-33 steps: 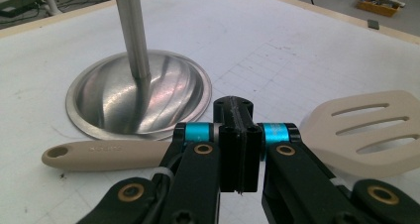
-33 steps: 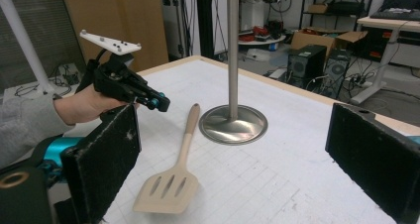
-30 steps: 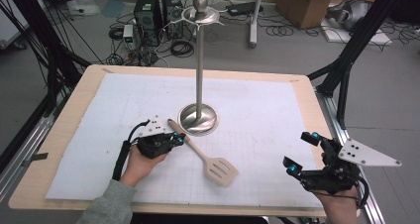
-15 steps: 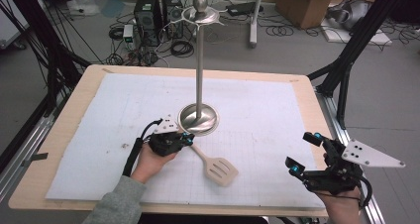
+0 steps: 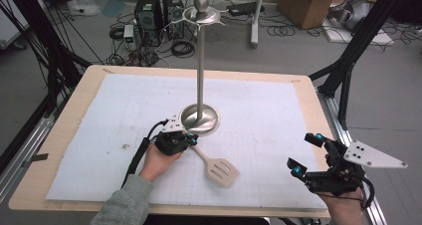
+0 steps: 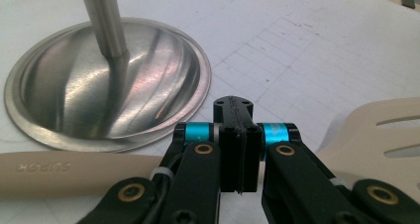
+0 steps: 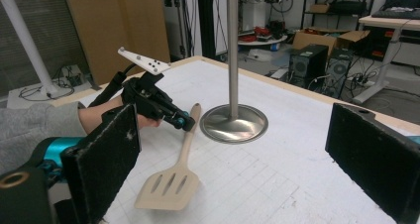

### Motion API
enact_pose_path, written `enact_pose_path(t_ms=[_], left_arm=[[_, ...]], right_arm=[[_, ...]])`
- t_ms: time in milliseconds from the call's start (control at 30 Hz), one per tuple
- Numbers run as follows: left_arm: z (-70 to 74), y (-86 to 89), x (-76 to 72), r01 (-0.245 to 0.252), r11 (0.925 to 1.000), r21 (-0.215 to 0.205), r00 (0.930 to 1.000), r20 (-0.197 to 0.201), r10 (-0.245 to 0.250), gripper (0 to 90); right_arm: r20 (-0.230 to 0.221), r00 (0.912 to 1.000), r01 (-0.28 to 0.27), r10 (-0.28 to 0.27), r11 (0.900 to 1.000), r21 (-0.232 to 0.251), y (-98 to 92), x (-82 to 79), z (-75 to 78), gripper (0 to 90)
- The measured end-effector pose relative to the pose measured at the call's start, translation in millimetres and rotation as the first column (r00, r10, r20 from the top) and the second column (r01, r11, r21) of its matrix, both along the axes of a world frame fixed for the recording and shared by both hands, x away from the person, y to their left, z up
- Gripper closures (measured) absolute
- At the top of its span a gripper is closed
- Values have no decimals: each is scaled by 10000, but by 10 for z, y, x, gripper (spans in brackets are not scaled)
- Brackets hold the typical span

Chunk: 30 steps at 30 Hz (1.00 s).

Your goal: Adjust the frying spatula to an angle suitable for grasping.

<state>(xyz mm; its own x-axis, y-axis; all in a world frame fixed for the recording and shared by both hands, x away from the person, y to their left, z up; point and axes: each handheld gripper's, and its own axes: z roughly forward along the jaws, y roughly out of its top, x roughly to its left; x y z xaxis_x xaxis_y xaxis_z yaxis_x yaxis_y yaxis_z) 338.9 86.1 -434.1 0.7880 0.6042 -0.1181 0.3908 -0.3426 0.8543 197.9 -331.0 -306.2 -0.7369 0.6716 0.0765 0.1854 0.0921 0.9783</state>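
Observation:
A beige slotted spatula (image 5: 219, 169) lies flat on the white mat, its handle running up-left toward the round base of a metal stand (image 5: 200, 119). My left gripper (image 5: 191, 141) is shut, its tips low over the handle's far end, right beside the stand's base. In the left gripper view the closed pads (image 6: 239, 149) sit just above the handle (image 6: 59, 172), with nothing between them, and the spatula's head (image 6: 381, 130) lies to the right. My right gripper (image 5: 304, 154) hovers open near the table's front right corner. Its view has the spatula (image 7: 168, 189), the stand (image 7: 233, 122) and the left gripper (image 7: 184, 121) ahead.
The stand's tall pole (image 5: 200, 60) rises mid-table with a knob and hooks on top. The white mat (image 5: 124, 110) covers most of the wooden table (image 5: 64, 135). Black frame posts flank the table; computers, cables and boxes lie on the floor beyond.
My left gripper has moved right and a little down, from beside the spatula handle to over its end by the stand's base. The right gripper and the spatula have stayed put.

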Motion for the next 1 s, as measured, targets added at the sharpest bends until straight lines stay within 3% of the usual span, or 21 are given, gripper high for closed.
enact_pose_path(t_ms=[167, 500, 933, 1000], left_arm=[[-42, -88, 6, 109, 9992, 376, 9998, -184, -102, 897], [-72, -177, 28, 207, 9981, 584, 9994, -298, -190, 896], [-126, -266, 22, 389, 9947, 948, 9982, -500, -343, 896], [-159, -289, 13, 433, 9909, 1271, 9980, -510, -371, 896]], right_arm=[[17, 10000, -5, 5, 10000, 1, 2, -8, 7, 60], [128, 9999, -36, 36, 10000, -13, -13, -4, 9, 60], [-52, 9999, -116, 116, 9999, 10, -11, -14, 8, 60], [-97, 9998, -152, 152, 9999, -28, -2, -9, 5, 60]])
